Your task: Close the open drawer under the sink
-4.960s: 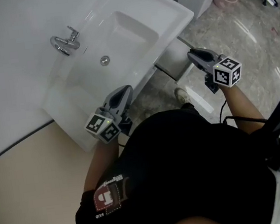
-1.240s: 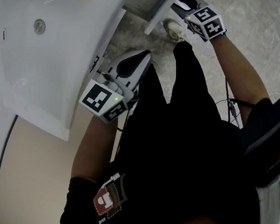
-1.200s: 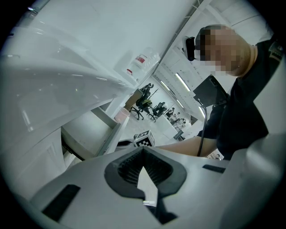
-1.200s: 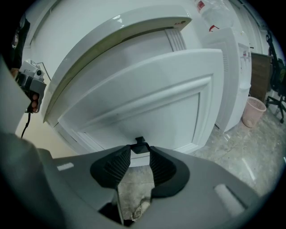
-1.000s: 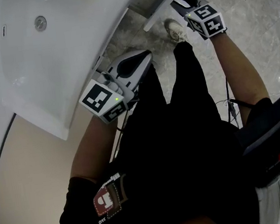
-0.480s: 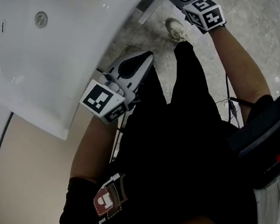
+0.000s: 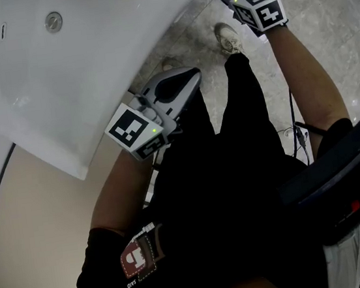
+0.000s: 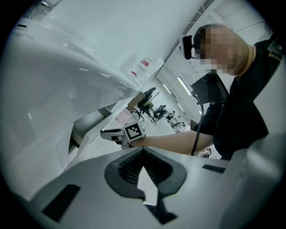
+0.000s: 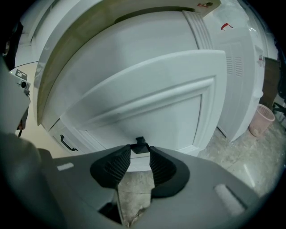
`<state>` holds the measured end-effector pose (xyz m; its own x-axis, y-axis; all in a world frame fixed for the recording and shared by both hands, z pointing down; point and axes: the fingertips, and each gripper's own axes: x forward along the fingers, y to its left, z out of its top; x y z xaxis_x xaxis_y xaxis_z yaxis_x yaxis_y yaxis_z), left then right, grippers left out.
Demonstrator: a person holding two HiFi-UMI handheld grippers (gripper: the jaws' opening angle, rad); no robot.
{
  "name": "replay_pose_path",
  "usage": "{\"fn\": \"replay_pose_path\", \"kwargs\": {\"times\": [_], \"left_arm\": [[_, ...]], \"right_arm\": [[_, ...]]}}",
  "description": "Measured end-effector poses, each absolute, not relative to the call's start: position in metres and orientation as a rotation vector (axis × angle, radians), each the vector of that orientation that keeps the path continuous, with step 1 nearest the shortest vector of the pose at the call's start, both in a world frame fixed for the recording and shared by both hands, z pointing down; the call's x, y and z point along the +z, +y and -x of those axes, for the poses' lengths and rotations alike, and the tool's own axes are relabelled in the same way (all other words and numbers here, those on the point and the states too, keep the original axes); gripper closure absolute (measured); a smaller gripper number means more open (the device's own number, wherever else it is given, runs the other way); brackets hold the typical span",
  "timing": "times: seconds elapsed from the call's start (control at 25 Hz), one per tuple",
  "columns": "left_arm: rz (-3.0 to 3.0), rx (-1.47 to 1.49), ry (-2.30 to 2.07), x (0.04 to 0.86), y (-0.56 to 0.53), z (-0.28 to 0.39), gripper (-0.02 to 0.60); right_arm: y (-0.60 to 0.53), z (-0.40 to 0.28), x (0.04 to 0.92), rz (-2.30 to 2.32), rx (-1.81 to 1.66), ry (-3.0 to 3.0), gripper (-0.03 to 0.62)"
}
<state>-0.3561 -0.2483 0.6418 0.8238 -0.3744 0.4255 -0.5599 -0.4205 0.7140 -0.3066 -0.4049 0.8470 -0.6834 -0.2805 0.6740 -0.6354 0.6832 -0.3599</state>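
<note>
Black ribbed pads [image 9: 111, 169] of the right tongs [image 9: 140, 153] stand wide apart. A small black handle [image 9: 140, 144] sits just between their tips; whether the pads press on it I cannot tell. Directly ahead of the tips is the white front of the drawer [image 9: 147, 98]. It fills the right gripper view and seems to me almost pushed in under the sink [image 7: 77, 163]. In the head view the drawer is hidden below the basin.

Some things could go wrong from here, in my judgement. The contact is only at this little handle, so a push that is not straight may let the tips slide off it and scrape the painted front. A push with too much force may slam the drawer, and it could bounce back and rest a little open. If the push ends too early, a gap will remain.

The right arm [image 7: 302, 71] is stretched forward, away from the body, and its tongs point slantwise down at the drawer. The left tongs [image 8: 143, 166] are narrow, tips together, with nothing between them. They are held close to the body, just under the front edge of the sink and well apart from the right tongs, and do no work. One shoe [image 7: 225, 38] stands on the stone floor [image 7: 321, 16], on the near side of the right tongs.
</note>
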Motion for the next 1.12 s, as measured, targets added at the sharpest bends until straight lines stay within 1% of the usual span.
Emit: {"fn": "replay_pose_path", "kwargs": {"times": [0.84,1.12], "left_arm": [[-2.041,0.227,-0.687,0.64,-0.244,0.366,0.595],[-2.04,0.214,-0.708,0.636,-0.237,0.37,0.595]], "right_arm": [[-0.44,0.346,0.85,-0.703,0.776,-2.29,0.464],[-0.439,0.346,0.85,-0.713,0.78,-2.274,0.464]]}}
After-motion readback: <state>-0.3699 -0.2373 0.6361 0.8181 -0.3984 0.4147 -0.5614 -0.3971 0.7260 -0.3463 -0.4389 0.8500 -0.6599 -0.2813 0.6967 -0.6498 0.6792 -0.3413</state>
